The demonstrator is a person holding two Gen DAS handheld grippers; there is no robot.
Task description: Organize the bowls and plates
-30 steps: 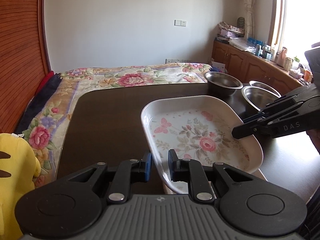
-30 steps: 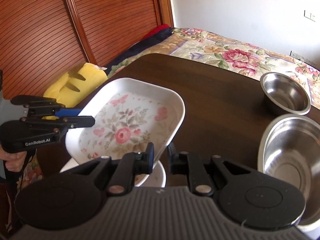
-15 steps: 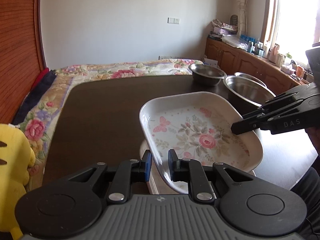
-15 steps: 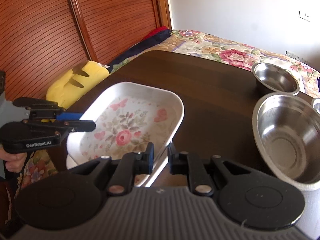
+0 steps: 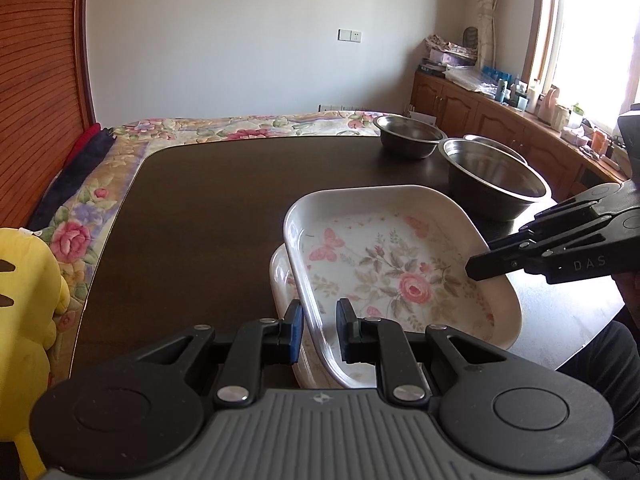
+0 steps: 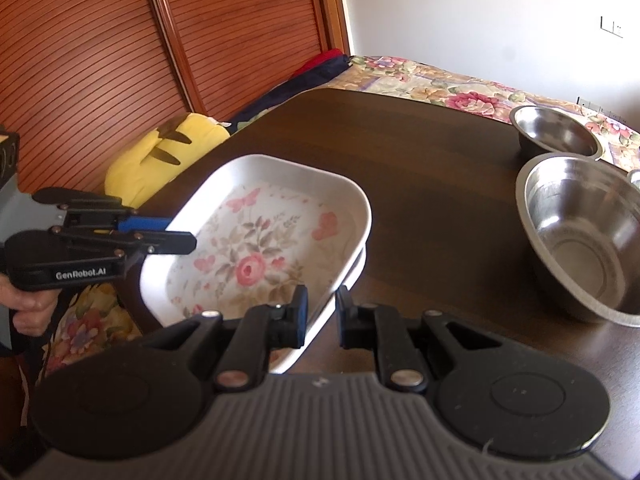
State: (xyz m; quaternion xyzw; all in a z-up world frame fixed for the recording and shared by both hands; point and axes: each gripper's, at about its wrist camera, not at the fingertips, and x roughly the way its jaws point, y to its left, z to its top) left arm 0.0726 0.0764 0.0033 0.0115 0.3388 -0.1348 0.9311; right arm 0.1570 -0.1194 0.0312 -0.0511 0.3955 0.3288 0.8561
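A white rectangular plate with a pink floral print (image 5: 400, 272) (image 6: 260, 248) is held from two sides just over a second white plate (image 5: 282, 276) (image 6: 356, 270), tilted and nearly nested in it. My left gripper (image 5: 318, 328) is shut on its near rim, and shows at the left of the right wrist view (image 6: 188, 240). My right gripper (image 6: 322, 316) is shut on the opposite rim, and its tip (image 5: 480, 268) shows over the plate's right edge. Steel bowls stand on the dark table (image 5: 208, 220): a small one (image 5: 408, 136) (image 6: 556, 132) and a large one (image 5: 496, 176) (image 6: 584, 240).
A third steel bowl's rim (image 5: 496, 146) peeks out behind the large one. A yellow plush toy (image 5: 24, 300) (image 6: 160, 152) sits off the table's left edge. A floral bedspread (image 5: 240, 128) lies beyond the far edge, and a wooden cabinet (image 5: 500, 112) lines the window wall.
Both grippers have carried the floral plate down and toward the steel bowls, so it now sits nearly on the lower white plate. Both keep their hold.
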